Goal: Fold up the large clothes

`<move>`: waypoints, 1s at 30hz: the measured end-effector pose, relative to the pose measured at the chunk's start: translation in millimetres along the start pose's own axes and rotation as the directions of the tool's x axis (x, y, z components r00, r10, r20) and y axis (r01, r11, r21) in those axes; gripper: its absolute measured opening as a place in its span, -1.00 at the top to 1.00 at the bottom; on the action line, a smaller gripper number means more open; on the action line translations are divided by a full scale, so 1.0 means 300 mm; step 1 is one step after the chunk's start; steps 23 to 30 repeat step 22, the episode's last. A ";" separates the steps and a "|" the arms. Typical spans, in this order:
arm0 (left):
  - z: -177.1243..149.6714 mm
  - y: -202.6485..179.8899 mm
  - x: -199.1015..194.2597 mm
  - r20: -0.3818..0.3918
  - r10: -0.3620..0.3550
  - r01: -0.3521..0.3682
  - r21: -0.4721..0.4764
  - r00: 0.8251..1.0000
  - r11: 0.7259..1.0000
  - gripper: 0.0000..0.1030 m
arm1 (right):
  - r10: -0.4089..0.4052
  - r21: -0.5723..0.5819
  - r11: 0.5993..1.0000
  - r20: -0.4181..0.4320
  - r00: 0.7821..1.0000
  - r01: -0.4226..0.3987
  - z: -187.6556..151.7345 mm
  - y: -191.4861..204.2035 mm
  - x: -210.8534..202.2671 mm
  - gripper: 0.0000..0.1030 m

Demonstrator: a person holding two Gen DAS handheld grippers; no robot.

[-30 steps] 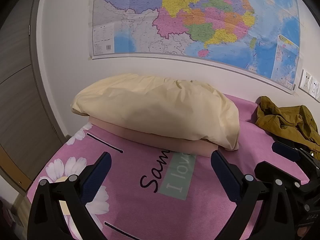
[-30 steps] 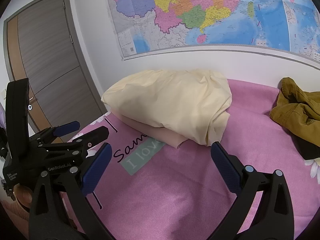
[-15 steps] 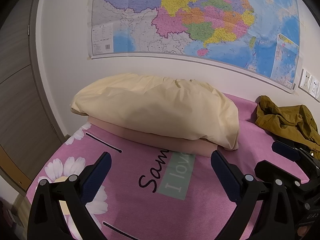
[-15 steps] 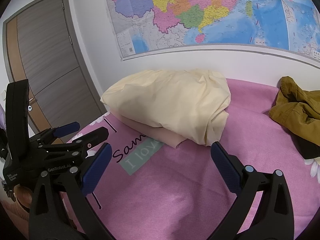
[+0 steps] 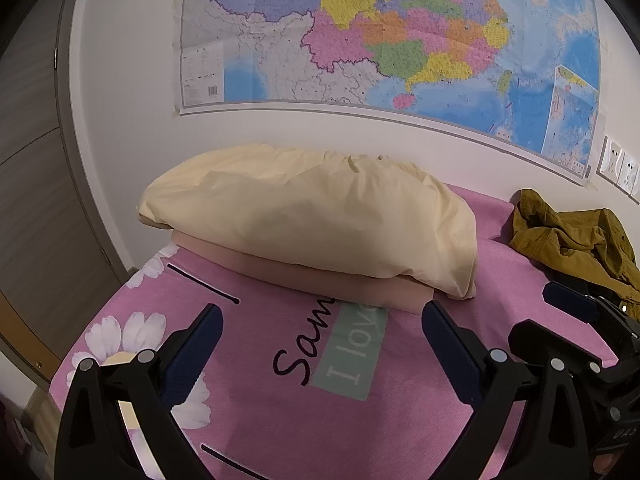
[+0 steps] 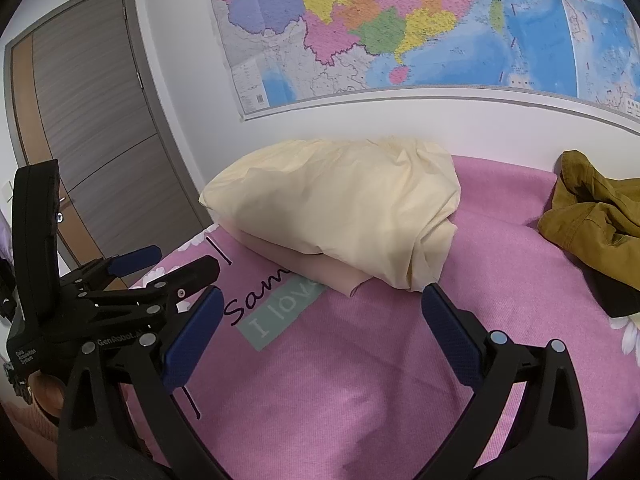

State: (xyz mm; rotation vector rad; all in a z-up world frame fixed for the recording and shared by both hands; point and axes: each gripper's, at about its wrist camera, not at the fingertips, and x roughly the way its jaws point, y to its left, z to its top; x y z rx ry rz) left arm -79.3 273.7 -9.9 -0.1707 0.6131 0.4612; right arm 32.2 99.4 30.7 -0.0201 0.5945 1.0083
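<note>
Left wrist view: the left tool [image 5: 322, 320] is held wide, nothing between its blue pads, poised above the pink bedsheet [image 5: 360, 420] of the bed. Directly ahead of it a cream pillow [image 5: 312, 220] is stacked on a peach pillow [image 5: 320, 280], both pushed up against the wall under the map [image 5: 400, 32], probably so that the middle of the bed is left free as a folding surface. Ahead and to the right, against the wall, a mustard-coloured jacket [image 5: 572, 236] is seen crumpled in a heap; it is judged to be the large garment to be folded, and it is not yet touched. The right tool [image 5: 568, 300] is seen just beside the left one, on its right, between it and the jacket.

Right wrist view: the right tool [image 6: 322, 316] is likewise spread wide and empty above the sheet. The jacket [image 6: 596, 216] lies ahead and far to the right, well apart from the pads; a dark piece of fabric [image 6: 616, 300] shows beneath its near edge. The pillows [image 6: 340, 208] lie ahead and slightly left. The left tool [image 6: 160, 264] is seen to the left, its jaws apart, before a wooden door [image 6: 92, 128]. Both tools are held level and ready, presumably ahead of a reach rightward for the jacket.
</note>
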 end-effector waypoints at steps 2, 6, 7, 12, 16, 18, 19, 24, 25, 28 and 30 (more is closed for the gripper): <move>-0.001 -0.004 0.003 -0.002 0.000 0.000 0.001 1.000 1.000 -0.87 | 0.000 0.001 1.000 -0.002 1.000 0.000 0.000 -0.003 0.002 -0.89; -0.003 -0.010 0.010 -0.005 -0.006 0.006 -0.001 1.000 1.000 -0.87 | -0.001 0.002 1.000 -0.003 1.000 0.001 -0.001 -0.010 0.004 -0.89; -0.003 -0.012 0.012 -0.007 -0.010 0.010 -0.002 1.000 1.000 -0.87 | -0.004 0.002 1.000 -0.002 1.000 0.004 -0.001 -0.011 0.002 -0.89; -0.012 -0.032 0.021 -0.006 -0.044 0.044 -0.011 0.999 0.999 -0.87 | -0.016 0.020 1.000 0.006 1.000 0.016 -0.007 -0.033 -0.017 -0.89; -0.025 -0.091 0.031 -0.031 -0.071 0.072 0.022 0.997 0.997 -0.87 | -0.047 0.045 0.998 0.016 0.999 0.047 -0.021 -0.074 -0.057 -0.89; -0.037 -0.129 0.032 -0.047 -0.106 0.108 0.037 0.993 0.993 -0.87 | -0.070 0.067 0.995 0.021 0.997 0.069 -0.035 -0.103 -0.087 -0.89; -0.043 -0.153 0.036 -0.055 -0.123 0.126 0.047 0.991 0.991 -0.87 | -0.088 0.079 0.993 0.025 0.996 0.086 -0.043 -0.119 -0.104 -0.89; -0.064 -0.228 0.047 -0.087 -0.181 0.187 0.072 0.980 0.980 -0.87 | -0.165 0.110 0.981 0.045 0.985 0.159 -0.077 -0.168 -0.178 -0.89; -0.064 -0.228 0.047 -0.087 -0.181 0.187 0.072 0.980 0.980 -0.87 | -0.165 0.110 0.981 0.045 0.985 0.159 -0.077 -0.168 -0.178 -0.89; -0.064 -0.228 0.047 -0.087 -0.181 0.187 0.072 0.980 0.980 -0.87 | -0.165 0.110 0.981 0.045 0.985 0.159 -0.077 -0.168 -0.178 -0.89; -0.064 -0.228 0.047 -0.087 -0.181 0.187 0.072 0.980 0.980 -0.87 | -0.165 0.110 0.981 0.045 0.985 0.159 -0.077 -0.168 -0.178 -0.89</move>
